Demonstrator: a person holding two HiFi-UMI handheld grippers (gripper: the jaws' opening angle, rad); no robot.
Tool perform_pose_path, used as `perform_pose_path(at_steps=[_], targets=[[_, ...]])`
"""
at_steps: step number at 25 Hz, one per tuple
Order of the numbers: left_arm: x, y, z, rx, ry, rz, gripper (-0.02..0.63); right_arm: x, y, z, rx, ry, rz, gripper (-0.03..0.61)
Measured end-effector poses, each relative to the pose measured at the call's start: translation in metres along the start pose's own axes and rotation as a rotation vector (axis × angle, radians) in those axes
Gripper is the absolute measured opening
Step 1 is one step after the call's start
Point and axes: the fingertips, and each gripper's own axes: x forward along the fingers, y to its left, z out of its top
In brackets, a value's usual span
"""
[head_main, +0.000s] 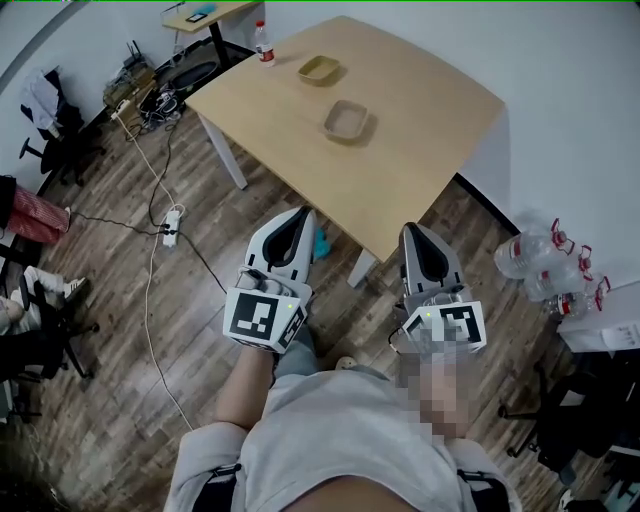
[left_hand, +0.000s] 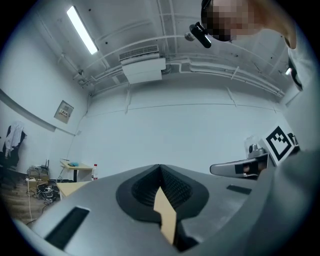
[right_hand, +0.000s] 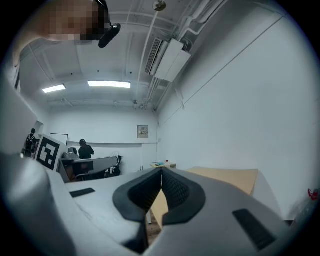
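Note:
I hold both grippers in front of my body, short of a light wooden table (head_main: 420, 140). My left gripper (head_main: 300, 217) is shut and holds nothing; its tips point at the table's near edge. My right gripper (head_main: 415, 232) is also shut and empty, level with the table's near corner. In the left gripper view the jaws (left_hand: 160, 170) meet at their tips, with a strip of the tabletop behind them. In the right gripper view the jaws (right_hand: 161, 172) are closed the same way. Two shallow tan trays (head_main: 348, 120) (head_main: 319, 69) and a water bottle (head_main: 264, 43) stand on the table's far part.
Cables and a power strip (head_main: 171, 227) lie on the wooden floor at left, near black office chairs (head_main: 50, 140). Several empty plastic bottles (head_main: 550, 262) are piled at right by the wall. A small desk (head_main: 200, 15) stands at the back. A person (right_hand: 85, 149) stands far off.

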Motion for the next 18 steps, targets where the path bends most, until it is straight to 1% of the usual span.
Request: perform_pose_path(at_steps=[8,18], targets=[[0.045,0.058,-0.001,0.000,0.005,-0.099,0.015,0.063,0.005,0.002,-0.002,-0.013,-0.087,0.011],[0.087,0.118,-0.010,-0.003,0.014,-0.203,0.015,0.127,0.011,-0.006,0.008,-0.023,-0.192,0.011]])
